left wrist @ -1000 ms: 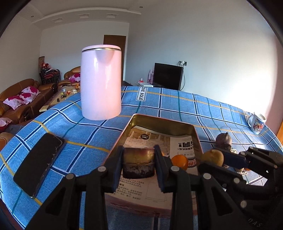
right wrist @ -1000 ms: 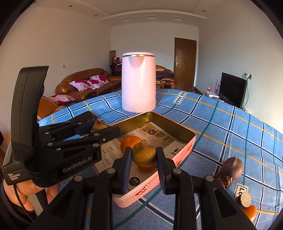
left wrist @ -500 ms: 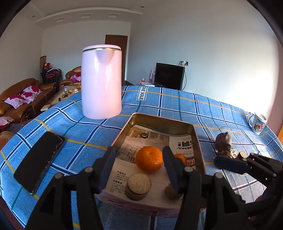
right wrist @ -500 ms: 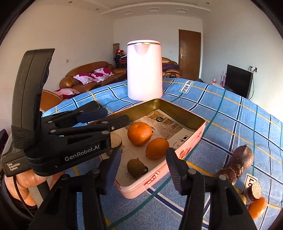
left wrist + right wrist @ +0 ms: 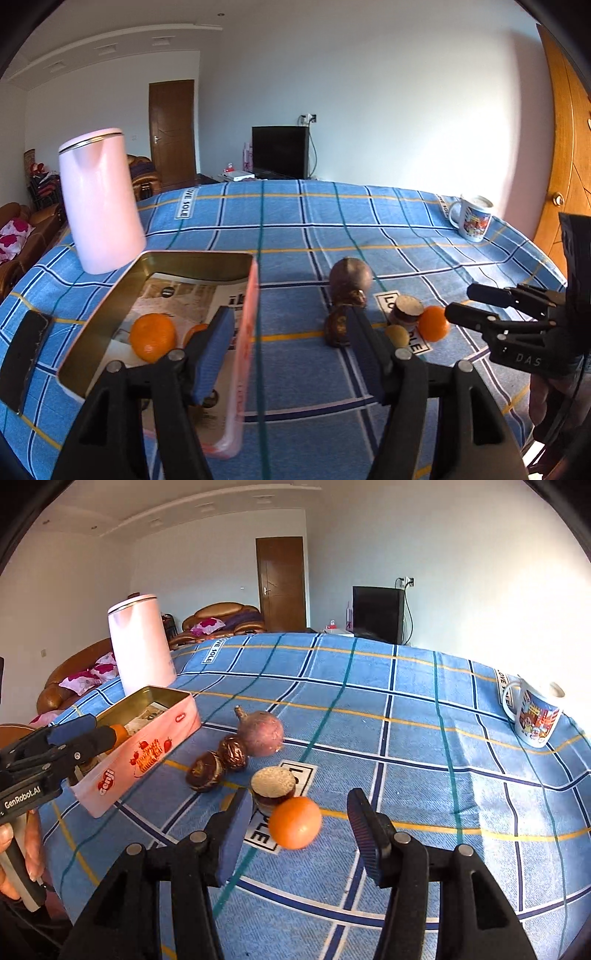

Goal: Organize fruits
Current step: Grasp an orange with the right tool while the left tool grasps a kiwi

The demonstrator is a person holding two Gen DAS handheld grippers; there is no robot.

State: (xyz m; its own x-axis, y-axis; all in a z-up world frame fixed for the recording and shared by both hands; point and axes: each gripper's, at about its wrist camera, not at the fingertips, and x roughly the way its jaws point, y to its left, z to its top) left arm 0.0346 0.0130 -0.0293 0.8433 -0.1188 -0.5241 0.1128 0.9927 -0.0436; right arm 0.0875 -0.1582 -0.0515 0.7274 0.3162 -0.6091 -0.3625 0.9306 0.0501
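Both fruits having been dropped in the pink rectangular tin [image 5: 147, 749] and both tools swung toward the table's [image 5: 406, 738] loose fruit, the left tool [image 5: 291, 343] is opening empty, while the right tool [image 5: 295, 834], half-wide and empty, is to be closed on the round orange mandarin [image 5: 294, 822].

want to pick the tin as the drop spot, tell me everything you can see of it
The tin is a rectangular, lidless box, pink outside with red fruit prints and lettering, gold metal inside. It rests flat on the blue checked tablecloth, in front of the pink kettle. Printed paper lines its floor. Two oranges are visible in it. The left hand-held gripper straddles its right wall, jaws opening; contact is unclear.
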